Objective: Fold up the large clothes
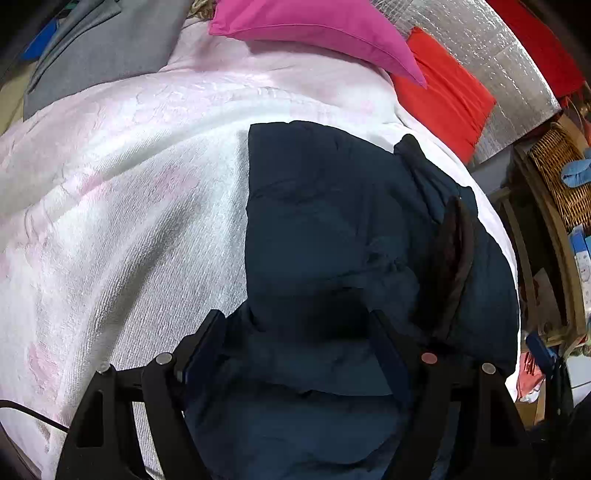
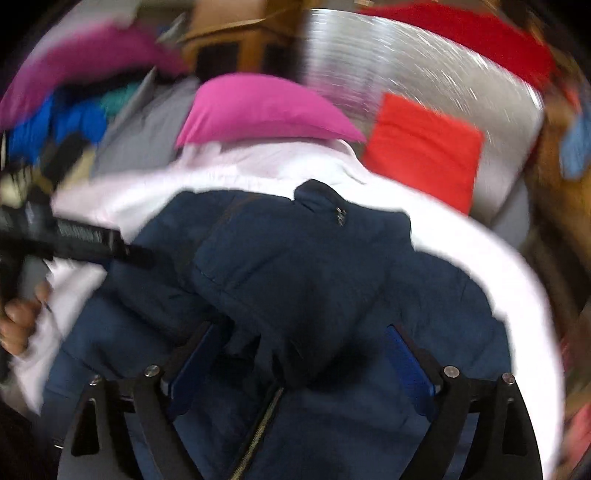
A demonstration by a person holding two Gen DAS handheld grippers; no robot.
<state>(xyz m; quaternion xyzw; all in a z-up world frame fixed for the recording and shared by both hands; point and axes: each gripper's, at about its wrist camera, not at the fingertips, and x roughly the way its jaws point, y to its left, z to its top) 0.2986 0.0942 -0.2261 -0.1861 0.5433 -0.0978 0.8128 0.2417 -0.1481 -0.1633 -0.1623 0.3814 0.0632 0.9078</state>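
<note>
Two wrist cameras look down over a bed covered by a white and pale pink textured blanket [image 1: 122, 206]. It is the largest thing in view and carries everything else.

A dark navy padded jacket [image 1: 325, 229] lies on the blanket, toward its right edge in the left wrist view. It is bunched and partly folded over itself. In the right wrist view its collar [image 2: 321, 201] points toward the far edge of the bed, and a metal zipper [image 2: 258, 428] runs along the near part.

A silver reflective sheet [image 1: 491, 74] stands beyond the far right corner of the bed. A bright pink pillow [image 1: 317, 33] lies at the far edge of the blanket, with an orange-red cushion [image 1: 447, 92] just beside it on the right. Grey cloth [image 1: 99, 51] lies at the far left corner. A wicker basket [image 1: 561, 173] sits off the right edge of the bed.

The left gripper [image 1: 295, 325] hovers over the near part of the jacket. Its jaws stand wide apart, with jacket fabric below them but nothing pinched. In the right wrist view it enters from the left, held by a hand [image 2: 20, 321].

The right gripper [image 2: 306, 339] is spread wide too. A puffy fold of the jacket bulges up between its blue pads [image 2: 406, 365], which do not press on it. This view is blurred.
</note>
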